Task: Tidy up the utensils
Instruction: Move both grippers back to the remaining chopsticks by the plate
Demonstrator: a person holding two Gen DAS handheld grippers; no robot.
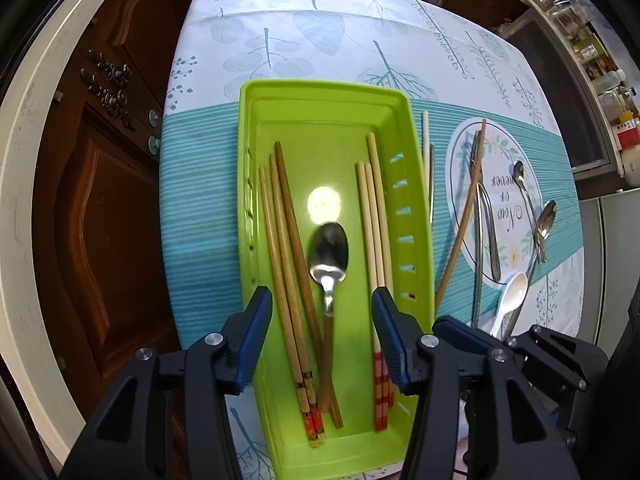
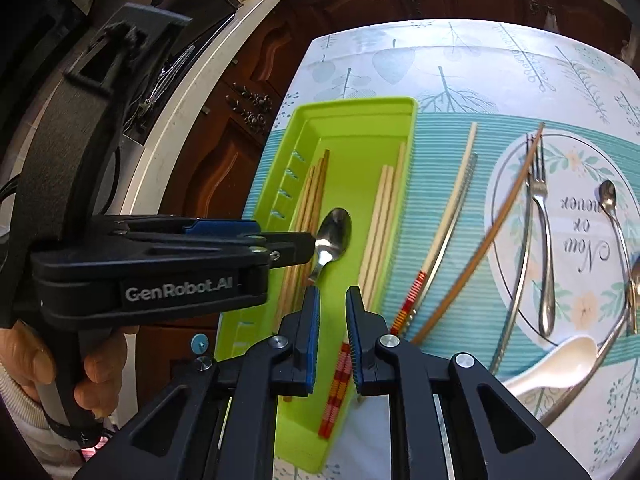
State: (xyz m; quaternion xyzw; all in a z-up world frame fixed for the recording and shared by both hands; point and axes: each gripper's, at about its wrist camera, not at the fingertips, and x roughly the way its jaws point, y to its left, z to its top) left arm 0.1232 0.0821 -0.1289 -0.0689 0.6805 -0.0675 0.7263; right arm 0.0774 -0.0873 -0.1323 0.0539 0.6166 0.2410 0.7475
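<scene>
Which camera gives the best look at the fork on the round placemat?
The right wrist view. There the fork lies in full on the placemat, tines and handle sharp. In the left wrist view the fork sits far to the side, small and dark, with a brown chopstick crossing it.

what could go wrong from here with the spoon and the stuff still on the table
1. The metal spoon lies loose between the open left gripper fingers, crossing the brown chopsticks; it may not lie flat.
2. The right gripper, slightly open over the green tray, could knock the pale chopsticks.
</scene>
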